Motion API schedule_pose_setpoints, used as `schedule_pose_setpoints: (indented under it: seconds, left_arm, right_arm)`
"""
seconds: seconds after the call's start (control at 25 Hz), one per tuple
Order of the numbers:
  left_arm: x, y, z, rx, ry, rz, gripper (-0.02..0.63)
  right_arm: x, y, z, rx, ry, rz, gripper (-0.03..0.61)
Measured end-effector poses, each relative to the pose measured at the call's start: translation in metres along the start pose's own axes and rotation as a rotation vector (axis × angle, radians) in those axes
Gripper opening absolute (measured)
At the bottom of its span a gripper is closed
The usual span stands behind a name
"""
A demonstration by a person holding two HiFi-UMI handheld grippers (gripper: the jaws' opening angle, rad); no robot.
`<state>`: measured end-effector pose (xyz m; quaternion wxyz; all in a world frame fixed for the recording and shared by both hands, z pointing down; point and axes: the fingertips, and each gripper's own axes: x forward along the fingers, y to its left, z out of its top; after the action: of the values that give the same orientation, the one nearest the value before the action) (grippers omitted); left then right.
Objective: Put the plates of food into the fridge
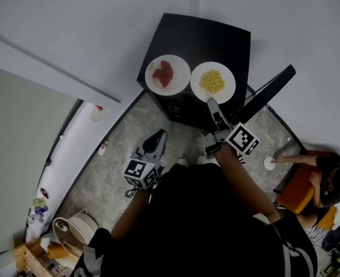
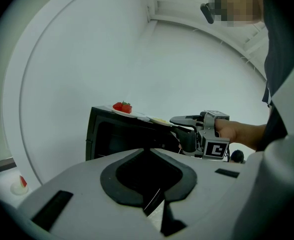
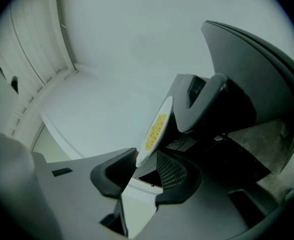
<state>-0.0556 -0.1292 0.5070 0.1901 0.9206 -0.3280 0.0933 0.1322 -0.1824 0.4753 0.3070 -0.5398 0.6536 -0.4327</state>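
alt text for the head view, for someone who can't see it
Two white plates sit on a small black fridge: a strawberry plate and a yellow-food plate. The right hand-held gripper reaches the yellow-food plate's near rim, while the left hand-held gripper hangs back over the stone floor.

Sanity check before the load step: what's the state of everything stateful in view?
fridge door: open.
strawberry plate: on top of the fridge, untouched.
yellow-food plate: on the fridge top too.
right tool: open, that plate's rim between its jaws.
left tool: shut, empty, held back from the fridge.
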Motion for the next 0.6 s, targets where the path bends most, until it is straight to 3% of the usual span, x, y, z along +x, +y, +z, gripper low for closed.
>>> schedule_pose_setpoints:
  seconds: [0.24, 0.6]
  left_arm:
    - [-0.003, -0.004, -0.002, -0.002, 0.002, 0.0, 0.031]
    - [-0.008, -0.015, -0.009, -0.014, 0.012, 0.003, 0.031]
  right_arm:
    - [-0.001, -0.004, 0.002, 0.067, -0.011, -0.006, 0.09]
    - [-0.014, 0.002, 0.01, 0.151, -0.036, 0.058, 0.051]
